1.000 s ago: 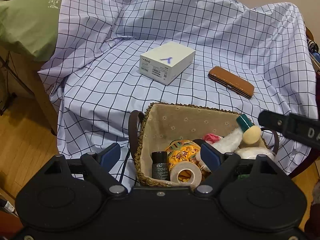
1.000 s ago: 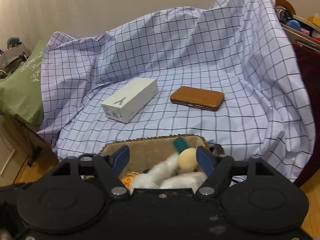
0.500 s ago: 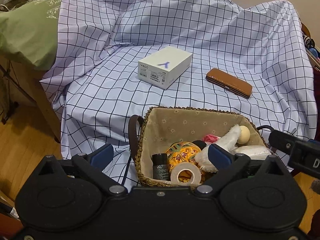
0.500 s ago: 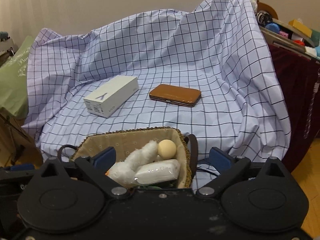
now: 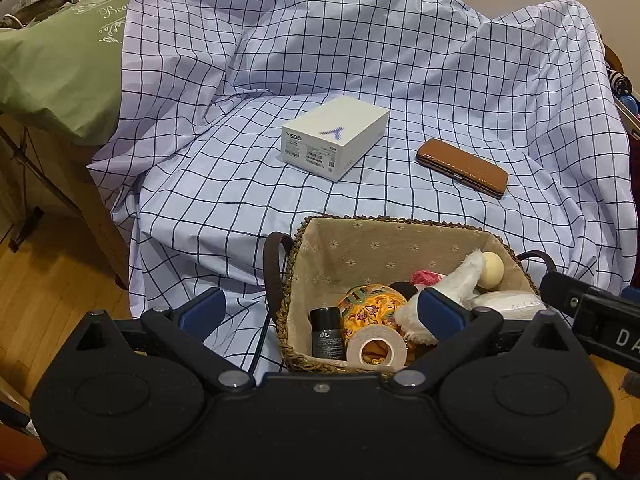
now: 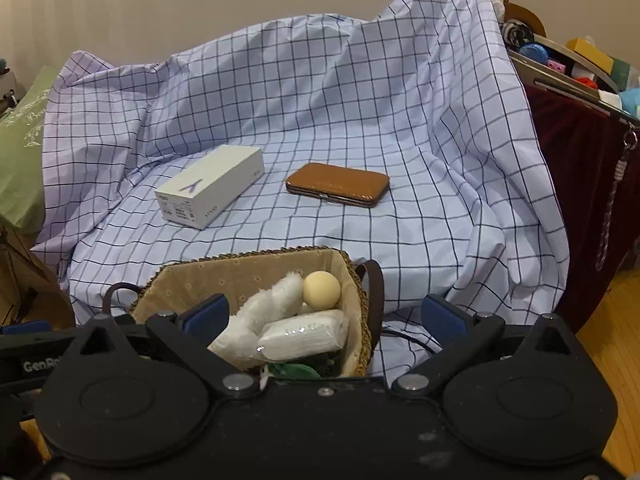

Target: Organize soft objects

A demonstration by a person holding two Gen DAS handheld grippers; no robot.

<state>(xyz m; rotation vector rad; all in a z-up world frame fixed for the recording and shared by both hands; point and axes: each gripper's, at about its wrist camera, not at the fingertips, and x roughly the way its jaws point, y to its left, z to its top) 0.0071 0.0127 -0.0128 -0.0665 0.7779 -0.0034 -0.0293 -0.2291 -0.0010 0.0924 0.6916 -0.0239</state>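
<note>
Checked sheet (image 5: pixel 400 80): box (image 5: pixel 334 136), case (image 5: pixel 462 167), basket (image 5: pixel 384 236)

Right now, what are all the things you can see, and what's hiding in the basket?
checked cloth: one, lilac-white, draped over furniture
white cardboard box: one, on cloth
brown leather case: one, right of box
woven basket: one, tan-lined, front
white fluffy toy: one, in basket
cream ball: one, in basket
wrapped white pack: one, in basket
tape roll: one, beige, in basket
dark bottle: one, in basket
left gripper: black, open
right gripper: black, open
</note>
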